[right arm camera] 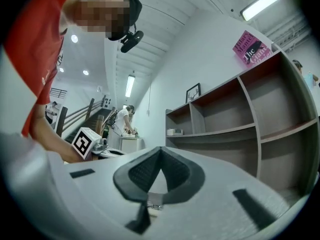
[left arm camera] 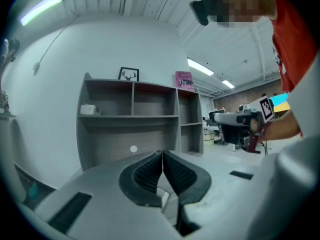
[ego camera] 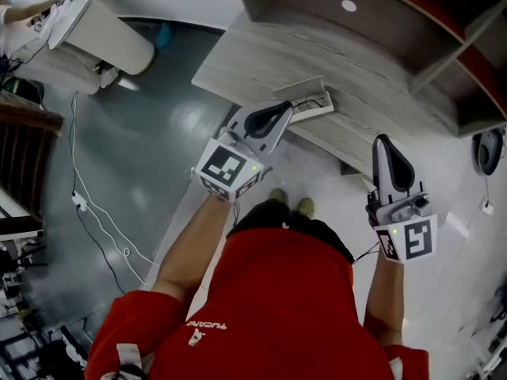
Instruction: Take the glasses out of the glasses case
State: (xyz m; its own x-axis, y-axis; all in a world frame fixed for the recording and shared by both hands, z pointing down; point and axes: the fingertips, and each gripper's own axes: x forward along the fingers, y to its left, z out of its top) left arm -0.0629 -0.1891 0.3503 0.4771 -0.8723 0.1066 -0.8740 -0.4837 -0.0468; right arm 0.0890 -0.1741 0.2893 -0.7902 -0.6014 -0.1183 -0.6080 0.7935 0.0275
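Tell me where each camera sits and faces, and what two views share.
Head view: on the head, looking steeply down at desk and floor; shows red shirt, forearms, left gripper, right gripper.
Left gripper view: on that gripper, along its shut jaws toward the shelf unit; right gripper at right.
Right gripper view: likewise toward the shelf unit; left gripper at left.
Both gripper views share the pink book.

shelving (ego camera: pixel 396 22) cut off, book (left arm camera: pixel 184 80) title illegible
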